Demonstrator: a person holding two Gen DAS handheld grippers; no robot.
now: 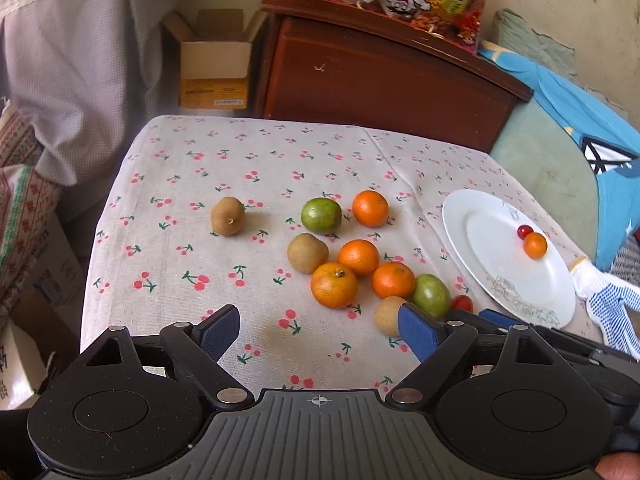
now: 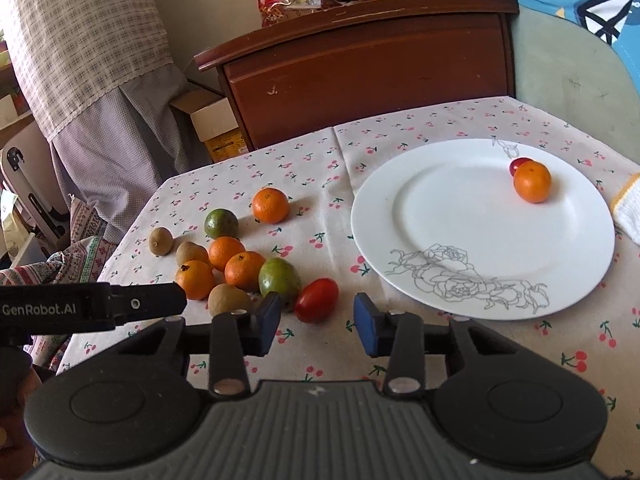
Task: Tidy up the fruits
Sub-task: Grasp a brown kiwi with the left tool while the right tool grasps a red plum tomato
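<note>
Cherry-print cloth covers the desk point(image 1: 200, 200), where loose mandarins point(image 1: 334, 285), green fruits and brown fruits cluster left of a white plate point(image 2: 440, 208) holding one mandarin point(image 2: 532, 182) and a cherry tomato, while the left hand-held gripper point(image 1: 320, 330) and right hand-held gripper point(image 2: 316, 322) hover open and empty.

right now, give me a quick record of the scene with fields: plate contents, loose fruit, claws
plate: white plate with a line-drawn flower, on the cherry-print tablecloth
on plate: one mandarin, one cherry tomato touching it
loose fruit: four mandarins, two green fruits, three brown fruits, one red tomato
left claw: open, empty
right claw: open, empty, the red tomato just ahead of it
</note>
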